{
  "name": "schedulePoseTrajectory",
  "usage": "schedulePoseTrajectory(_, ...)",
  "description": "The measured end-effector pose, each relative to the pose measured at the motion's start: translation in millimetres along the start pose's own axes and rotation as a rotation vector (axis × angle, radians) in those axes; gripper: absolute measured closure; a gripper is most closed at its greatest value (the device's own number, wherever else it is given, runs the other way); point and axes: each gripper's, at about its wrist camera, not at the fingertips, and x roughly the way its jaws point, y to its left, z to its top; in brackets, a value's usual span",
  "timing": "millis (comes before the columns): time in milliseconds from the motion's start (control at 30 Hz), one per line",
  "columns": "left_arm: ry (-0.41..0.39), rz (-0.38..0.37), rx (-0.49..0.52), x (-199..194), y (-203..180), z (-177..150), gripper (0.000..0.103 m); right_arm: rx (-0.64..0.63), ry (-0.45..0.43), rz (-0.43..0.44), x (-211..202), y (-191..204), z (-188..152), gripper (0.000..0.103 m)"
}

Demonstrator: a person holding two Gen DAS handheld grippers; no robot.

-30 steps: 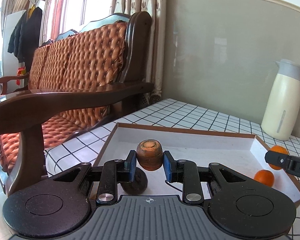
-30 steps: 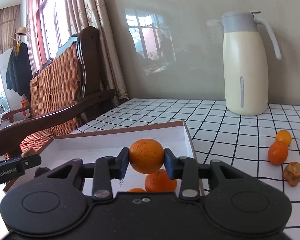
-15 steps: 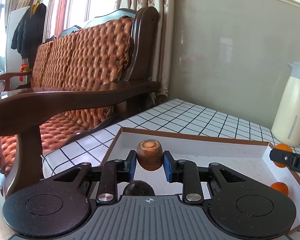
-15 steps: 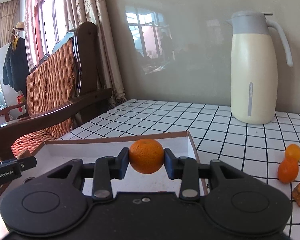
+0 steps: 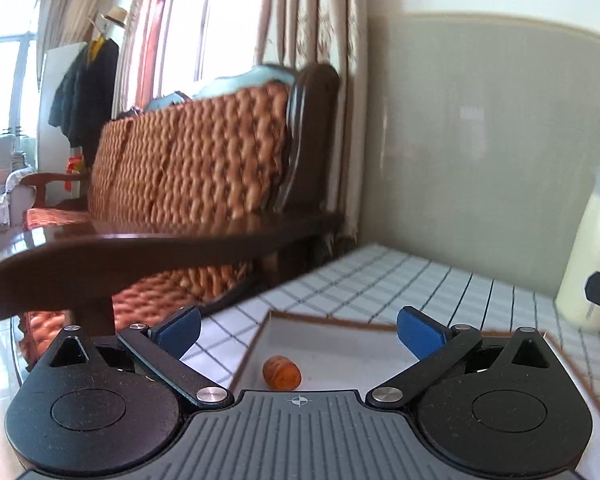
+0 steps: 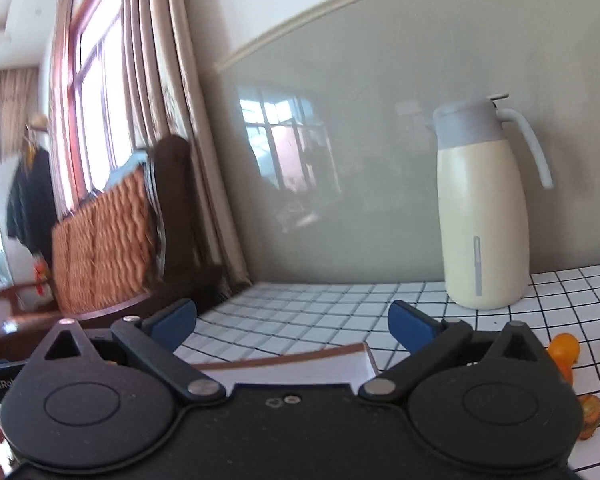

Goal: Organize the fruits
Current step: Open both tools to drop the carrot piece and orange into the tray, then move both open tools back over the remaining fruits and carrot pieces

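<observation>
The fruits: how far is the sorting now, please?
Done: a small brownish fruit lies in the white tray. In hand: nothing; the left tongs and right tongs are both opening, with nothing between them. Left: an orange and other fruit pieces sit on the checked table beside the tray.

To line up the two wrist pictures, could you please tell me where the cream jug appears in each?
Left wrist: the jug is blurred at the far right edge, behind the tray, partly cut off.
Right wrist: the jug stands upright right of centre, on the checked table against the wall.
Shared landmark: the tray, in front of the gripper in both views.
</observation>
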Motion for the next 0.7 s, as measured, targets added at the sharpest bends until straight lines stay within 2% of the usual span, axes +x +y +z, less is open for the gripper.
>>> schedulePoseTrajectory(200, -0.067, 0.027, 0.054, -18, 0, 2, 0.0, 0.006, -0.121, 0.021, -27, -11, 7, 0.006)
schedulePoseTrajectory(300, -0.086, 0.023, 0.069, -33, -4, 4, 0.0, -0.035, -0.141, 0.007, -30, -14, 7, 0.006)
schedulePoseTrajectory(533, -0.078, -0.026, 0.102, -55, -18, -1, 0.0, -0.039, -0.033, -0.005, -38, -30, 0, 0.006)
schedulePoseTrajectory(700, -0.023, -0.048, 0.1, -69, -29, -11, 0.0, -0.063, 0.034, 0.021, -54, -43, -5, 0.006)
